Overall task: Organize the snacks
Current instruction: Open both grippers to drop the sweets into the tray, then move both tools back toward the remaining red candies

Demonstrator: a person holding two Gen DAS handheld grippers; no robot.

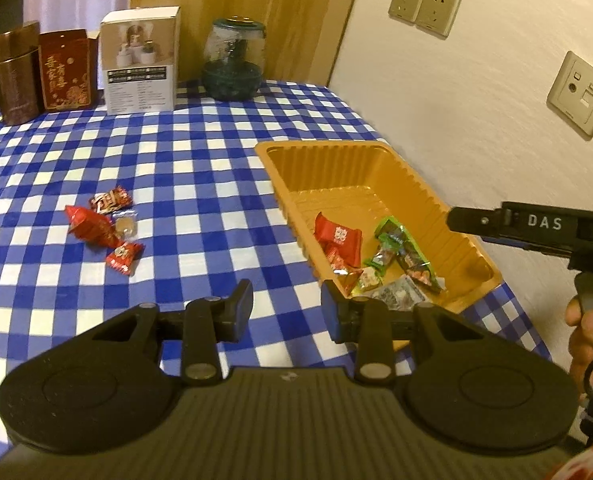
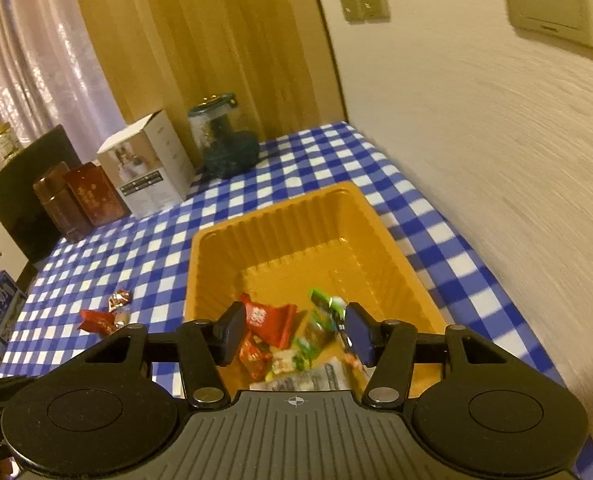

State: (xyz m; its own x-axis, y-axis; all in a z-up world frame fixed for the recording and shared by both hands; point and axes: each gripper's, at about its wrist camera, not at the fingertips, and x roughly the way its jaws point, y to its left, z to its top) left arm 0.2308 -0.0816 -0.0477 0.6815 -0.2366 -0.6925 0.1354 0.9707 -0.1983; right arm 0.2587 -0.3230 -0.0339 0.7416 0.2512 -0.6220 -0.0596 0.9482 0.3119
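Observation:
An orange plastic tray (image 1: 376,168) sits at the table's right side and holds several wrapped snacks (image 1: 380,256): red and green packets. It also shows in the right wrist view (image 2: 280,236), with the snacks (image 2: 292,340) at its near end. A few red snacks (image 1: 104,232) and one clear-wrapped candy lie loose on the checked cloth to the left; they also show in the right wrist view (image 2: 104,316). My left gripper (image 1: 288,312) is open and empty above the cloth beside the tray's near corner. My right gripper (image 2: 292,332) is open and empty above the tray's near end.
At the table's back stand a brown tin (image 1: 14,76), a red box (image 1: 68,70), a white carton (image 1: 140,60) and a glass jar (image 1: 234,60). A wall with sockets (image 1: 580,94) runs along the right edge. A blue carton (image 2: 0,308) stands at the left.

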